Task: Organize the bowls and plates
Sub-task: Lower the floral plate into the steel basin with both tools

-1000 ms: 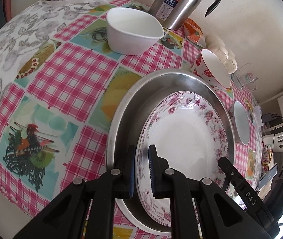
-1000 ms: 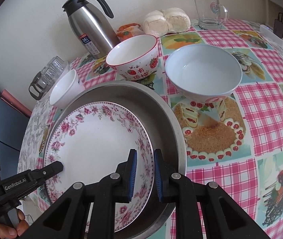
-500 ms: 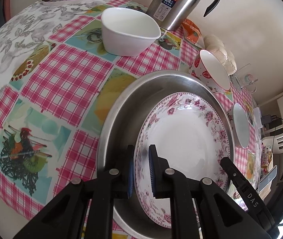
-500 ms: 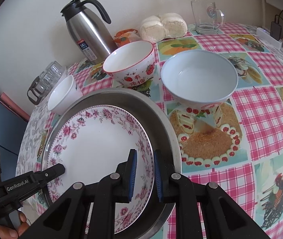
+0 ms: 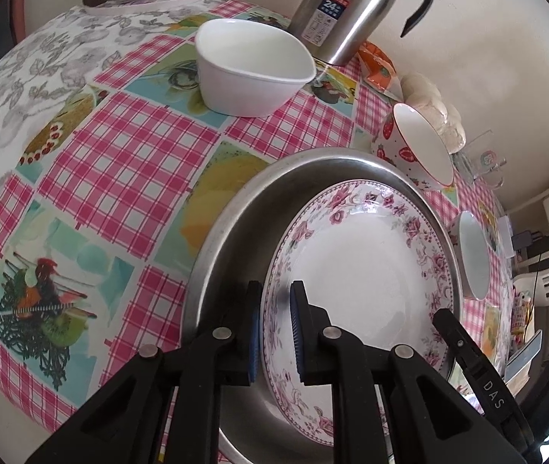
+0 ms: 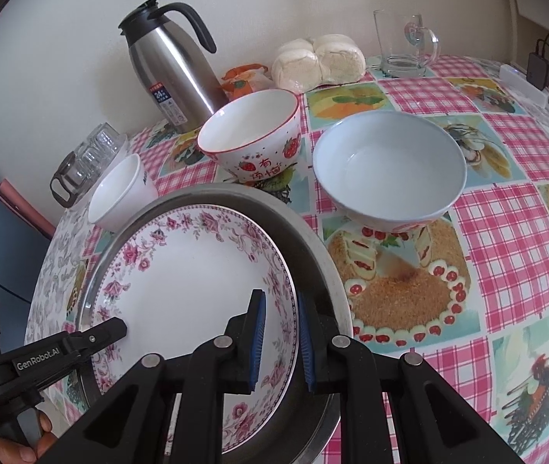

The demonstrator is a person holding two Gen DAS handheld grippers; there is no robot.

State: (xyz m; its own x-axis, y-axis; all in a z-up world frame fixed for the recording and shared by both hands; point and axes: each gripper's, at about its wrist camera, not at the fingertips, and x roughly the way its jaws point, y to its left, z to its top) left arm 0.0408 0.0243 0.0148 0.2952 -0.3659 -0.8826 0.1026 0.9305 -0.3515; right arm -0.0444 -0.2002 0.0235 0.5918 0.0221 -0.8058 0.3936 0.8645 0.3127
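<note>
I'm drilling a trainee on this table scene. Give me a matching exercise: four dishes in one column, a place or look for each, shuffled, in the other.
Things:
1. floral plate
2. strawberry bowl
3. pale blue bowl
4. plain white bowl

Descriptions:
A. red rim, beside the steel jug
B. inside the steel pan, rim between both grippers' pads
C. stands over the cake picture
D. nearest the glass pot

Pairs: 1-B, 2-A, 3-C, 4-D

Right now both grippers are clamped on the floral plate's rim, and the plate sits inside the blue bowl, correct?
Not quite. The left gripper and right gripper do clamp the floral plate, but it sits inside the steel basin, as the right wrist view shows. The blue bowl stands apart, empty.
</note>
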